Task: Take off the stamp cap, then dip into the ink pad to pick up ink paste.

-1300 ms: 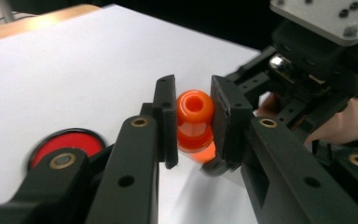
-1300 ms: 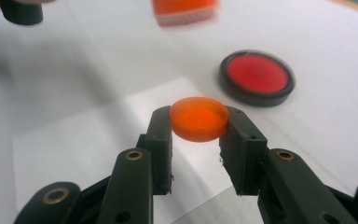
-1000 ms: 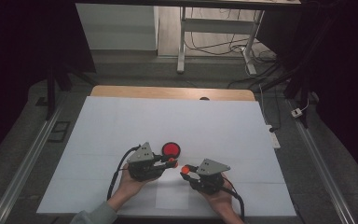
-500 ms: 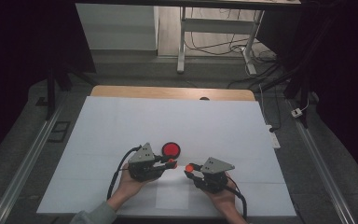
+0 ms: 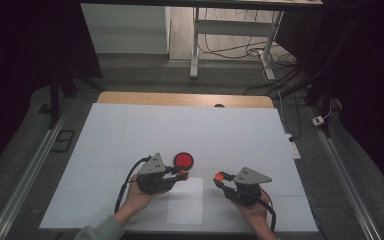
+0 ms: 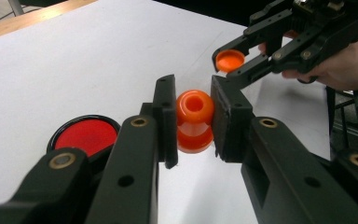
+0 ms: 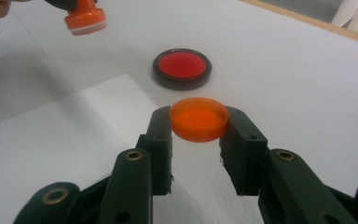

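My left gripper [image 6: 193, 122] [image 5: 181, 175] is shut on an orange stamp [image 6: 194, 119], gripped by its spool-shaped handle, above the white table sheet [image 5: 130, 135]. My right gripper [image 7: 198, 128] [image 5: 221, 178] is shut on the stamp's round orange cap [image 7: 198, 118] [image 6: 230, 60], held to the right of the stamp with a gap between them. The stamp [image 7: 85, 18] also shows at the upper left of the right gripper view. A round black ink pad with a red face [image 5: 183, 160] [image 6: 86, 135] [image 7: 182, 67] lies on the table just behind the left gripper.
A white sheet of paper [image 5: 185, 201] lies between the two hands near the front edge. A wooden strip [image 5: 180, 99] runs along the table's far edge. Beyond it stand a metal frame [image 5: 230, 45] and loose cables on the floor.
My right gripper has moved to the right with the orange cap, widening the gap to the stamp. The left gripper has stayed in place.
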Action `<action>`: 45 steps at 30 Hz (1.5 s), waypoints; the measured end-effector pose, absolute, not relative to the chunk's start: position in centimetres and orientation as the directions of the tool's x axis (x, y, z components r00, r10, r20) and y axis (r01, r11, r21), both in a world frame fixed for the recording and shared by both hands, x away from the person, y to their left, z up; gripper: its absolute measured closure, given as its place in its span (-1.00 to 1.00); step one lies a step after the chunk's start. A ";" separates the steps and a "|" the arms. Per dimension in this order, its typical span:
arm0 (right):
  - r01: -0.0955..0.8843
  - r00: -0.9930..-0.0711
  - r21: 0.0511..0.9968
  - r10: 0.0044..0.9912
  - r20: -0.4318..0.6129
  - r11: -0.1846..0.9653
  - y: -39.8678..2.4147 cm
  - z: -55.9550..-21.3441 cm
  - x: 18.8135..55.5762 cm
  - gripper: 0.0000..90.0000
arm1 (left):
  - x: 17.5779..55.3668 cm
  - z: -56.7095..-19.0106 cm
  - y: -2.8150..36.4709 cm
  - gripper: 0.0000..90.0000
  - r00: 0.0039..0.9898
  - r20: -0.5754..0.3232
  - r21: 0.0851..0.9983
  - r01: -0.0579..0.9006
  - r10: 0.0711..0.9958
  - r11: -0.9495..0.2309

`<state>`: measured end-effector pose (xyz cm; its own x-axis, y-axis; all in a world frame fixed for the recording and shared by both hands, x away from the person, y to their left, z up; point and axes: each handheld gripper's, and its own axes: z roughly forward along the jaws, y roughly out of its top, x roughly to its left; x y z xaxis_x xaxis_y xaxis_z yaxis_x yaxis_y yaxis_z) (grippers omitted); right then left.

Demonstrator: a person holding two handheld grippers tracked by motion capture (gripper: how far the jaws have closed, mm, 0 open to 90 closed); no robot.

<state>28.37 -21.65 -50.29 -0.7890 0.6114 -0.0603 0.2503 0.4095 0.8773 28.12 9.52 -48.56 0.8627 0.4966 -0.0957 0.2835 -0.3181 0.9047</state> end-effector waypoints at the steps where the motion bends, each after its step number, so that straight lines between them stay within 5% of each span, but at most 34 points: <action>1: 0.251 -0.786 0.878 0.616 -0.061 0.407 -21.9 -50.2 28.4 0.43 | 28.1 -48.6 9.5 0.62 0.863 -0.097 0.904 0.284 0.496 -0.318; 29: 0.307 -0.659 0.897 0.751 -0.039 0.316 -29.8 -49.3 27.2 0.43 | 28.3 -47.9 10.8 0.62 0.847 -0.091 0.908 0.287 0.524 -0.307; 45: 0.317 -0.663 0.897 0.749 -0.024 0.309 -30.1 -49.5 27.8 0.43 | 28.5 -47.9 10.7 0.62 0.842 -0.090 0.904 0.293 0.532 -0.311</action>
<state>27.78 -30.12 -49.47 -0.6627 0.7485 -0.0238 0.3171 0.3093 0.8965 28.48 10.70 -47.93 0.8421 0.5318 -0.0898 0.2930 -0.3113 0.9040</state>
